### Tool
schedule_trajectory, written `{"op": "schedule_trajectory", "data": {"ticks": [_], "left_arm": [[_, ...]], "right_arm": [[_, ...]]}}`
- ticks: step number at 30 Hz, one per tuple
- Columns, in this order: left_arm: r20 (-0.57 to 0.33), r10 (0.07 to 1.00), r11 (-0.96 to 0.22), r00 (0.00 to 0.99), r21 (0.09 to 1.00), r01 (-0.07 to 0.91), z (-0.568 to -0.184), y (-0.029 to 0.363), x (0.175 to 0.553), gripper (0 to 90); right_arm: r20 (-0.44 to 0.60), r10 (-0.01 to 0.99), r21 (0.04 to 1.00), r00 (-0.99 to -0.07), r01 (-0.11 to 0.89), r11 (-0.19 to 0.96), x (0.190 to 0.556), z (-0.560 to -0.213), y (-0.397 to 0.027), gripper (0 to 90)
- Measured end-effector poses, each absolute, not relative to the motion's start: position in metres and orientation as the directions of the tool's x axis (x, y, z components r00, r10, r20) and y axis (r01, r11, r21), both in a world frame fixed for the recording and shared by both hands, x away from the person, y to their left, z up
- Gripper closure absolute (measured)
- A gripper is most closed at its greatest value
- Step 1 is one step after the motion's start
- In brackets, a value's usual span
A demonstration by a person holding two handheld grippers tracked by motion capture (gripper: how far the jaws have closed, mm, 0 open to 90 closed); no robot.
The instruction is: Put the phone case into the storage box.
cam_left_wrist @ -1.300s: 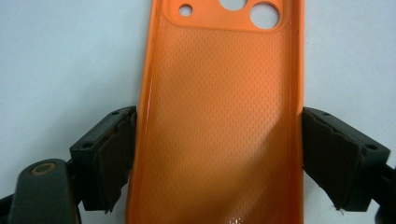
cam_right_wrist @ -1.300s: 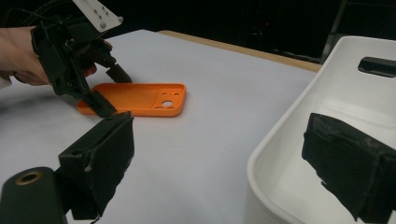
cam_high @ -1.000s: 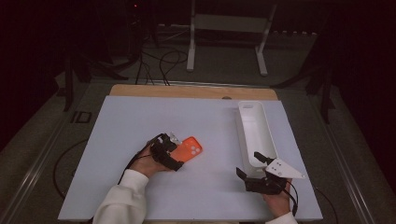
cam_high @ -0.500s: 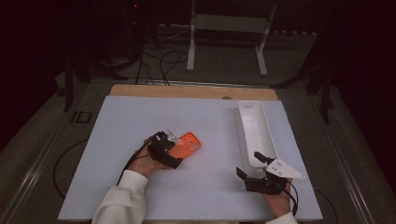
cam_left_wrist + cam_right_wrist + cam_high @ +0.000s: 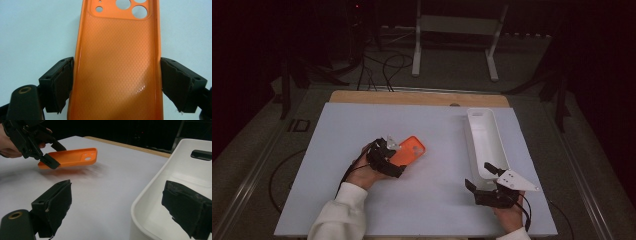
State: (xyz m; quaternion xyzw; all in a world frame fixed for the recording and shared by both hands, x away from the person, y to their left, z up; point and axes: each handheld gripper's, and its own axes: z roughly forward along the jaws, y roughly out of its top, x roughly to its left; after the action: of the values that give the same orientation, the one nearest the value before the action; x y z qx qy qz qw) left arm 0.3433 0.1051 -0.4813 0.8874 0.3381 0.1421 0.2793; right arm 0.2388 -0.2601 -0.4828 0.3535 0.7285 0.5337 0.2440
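An orange phone case is held by its long edges in my left gripper, left of the table's middle. In the left gripper view the pads press on both sides of the case, inner face up, camera holes at the far end. From the right gripper view the case hangs a little above the table over its shadow, with the left gripper shut on it. My right gripper stands open at the near end of a white tray, nothing between its jaws.
The long white tray lies at the right, running away from me, with a slot handle at its far end. A white board covers the tabletop, a wooden strip at its far edge. Cables and a stand lie on the dark floor beyond.
The left gripper with the orange case has shifted slightly to the left. The right gripper has stayed put.
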Motion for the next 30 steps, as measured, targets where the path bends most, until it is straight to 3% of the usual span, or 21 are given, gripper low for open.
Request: {"op": "schedule_trajectory", "data": {"ticks": [30], "left_arm": [[0.110,0.712,-0.558,0.694,0.690,0.462,-0.452,0.114,0.334,16.8]], "right_arm": [[0.097,0.758,0.944,-0.645,0.301,0.136,0.254,-0.459,-0.262,9.2]]}}
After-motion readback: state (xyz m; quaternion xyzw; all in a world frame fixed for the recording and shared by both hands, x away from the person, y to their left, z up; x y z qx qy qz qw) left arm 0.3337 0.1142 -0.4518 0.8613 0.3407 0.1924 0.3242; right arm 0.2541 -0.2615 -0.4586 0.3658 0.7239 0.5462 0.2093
